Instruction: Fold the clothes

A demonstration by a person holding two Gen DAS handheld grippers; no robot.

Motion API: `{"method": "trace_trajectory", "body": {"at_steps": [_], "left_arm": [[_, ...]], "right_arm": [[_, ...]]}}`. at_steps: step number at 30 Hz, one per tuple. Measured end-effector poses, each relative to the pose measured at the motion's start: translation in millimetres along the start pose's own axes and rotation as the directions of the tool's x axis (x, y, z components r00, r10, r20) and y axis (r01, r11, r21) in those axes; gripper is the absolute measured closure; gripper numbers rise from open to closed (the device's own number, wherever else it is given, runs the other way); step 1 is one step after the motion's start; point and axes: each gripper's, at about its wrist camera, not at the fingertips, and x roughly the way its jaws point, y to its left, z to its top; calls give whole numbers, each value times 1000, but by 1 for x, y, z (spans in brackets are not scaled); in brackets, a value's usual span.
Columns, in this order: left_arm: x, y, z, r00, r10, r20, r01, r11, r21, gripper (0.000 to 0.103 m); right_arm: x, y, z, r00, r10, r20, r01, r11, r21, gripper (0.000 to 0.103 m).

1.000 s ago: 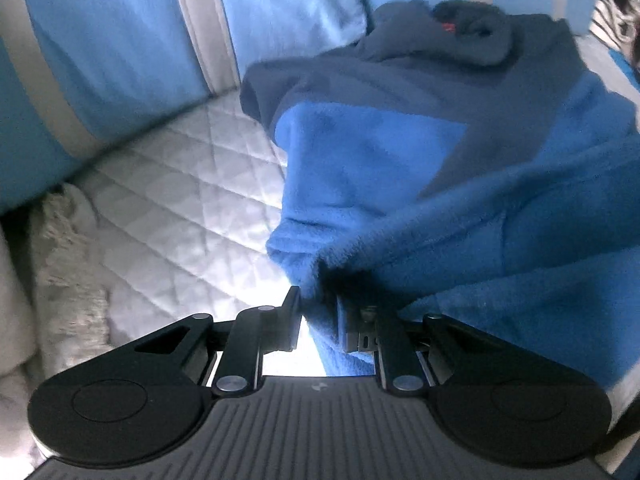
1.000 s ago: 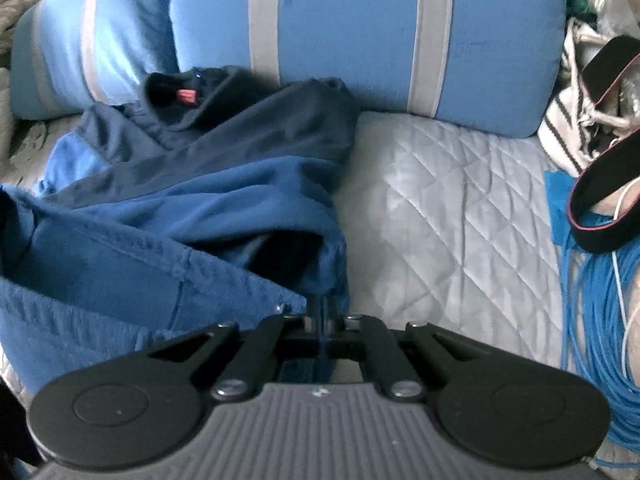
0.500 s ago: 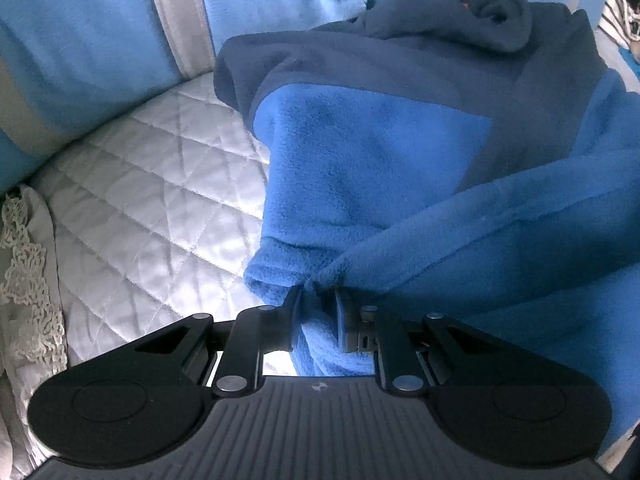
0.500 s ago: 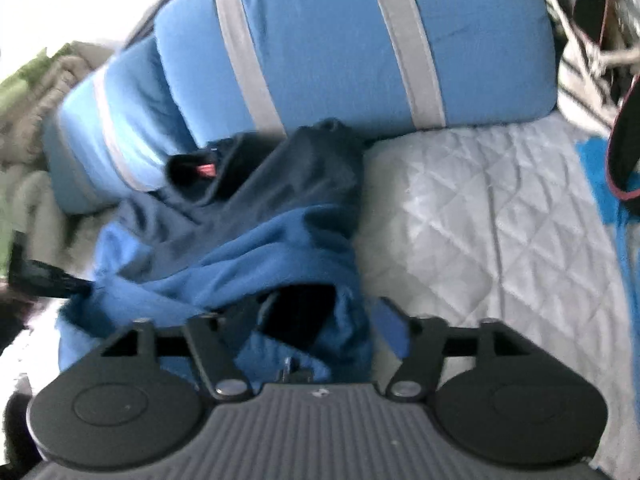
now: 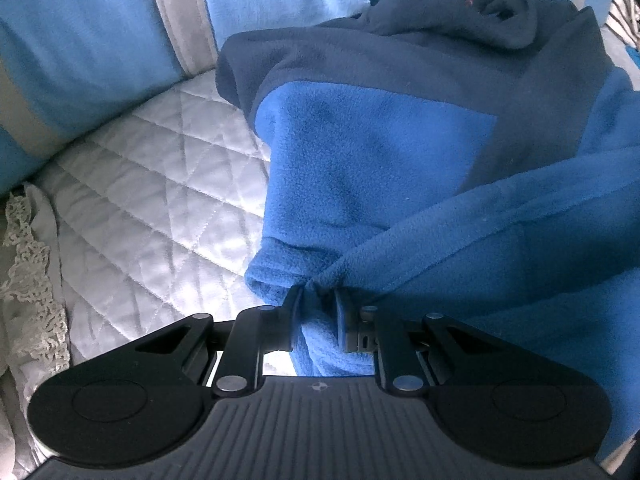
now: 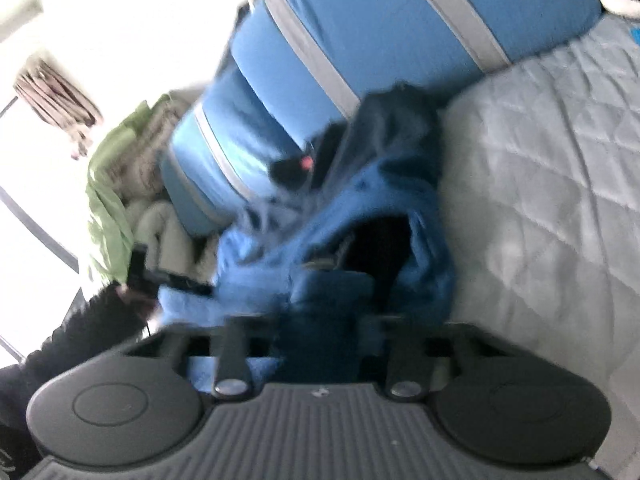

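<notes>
Since a moment ago my right gripper (image 6: 320, 312) has swung and rolled so its view is tilted and blurred, and its jaws, wide half a second back, have just been closing on a bunch of the blue fleece (image 5: 380, 168); the blur keeps me from telling whether the pads press it yet. My left gripper (image 5: 318, 312) has dropped a little and stays pinched on a fold of the fleece's hem. The fleece lies crumpled on the quilted bed cover (image 5: 152, 184), its navy collar end pushed up against the blue striped pillows (image 5: 92, 40). In the right view a green cloth (image 6: 108, 184) sits beyond the pillows, and a dark sleeve (image 6: 80, 340) shows at lower left.
</notes>
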Motion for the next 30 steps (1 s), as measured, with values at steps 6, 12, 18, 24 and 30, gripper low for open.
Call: {"method": "trace_trajectory", "body": {"at_steps": [6,12,18,24,30], "left_arm": [[-25,23,-6,996,-63,70,67,996,-65,79],[-65,63,-35,935,-177,307,227,964,-135,50],[-79,63,-69,869,-262,420,299,954,-25,49],[-84,12,-56,808,-450,381,372,890,263,48],[-41,-18,-15,816,-541,203,459,820,343,49]], "right_arm": [[-3,23,17,987,-147,70,151,987,-54,87],[5,34,26,965,-249,85,255,964,-70,87],[19,39,31,945,-320,75,325,942,-78,87],[27,49,35,934,-356,23,356,924,-140,85],[29,55,39,923,-385,-9,378,909,-173,84]]}}
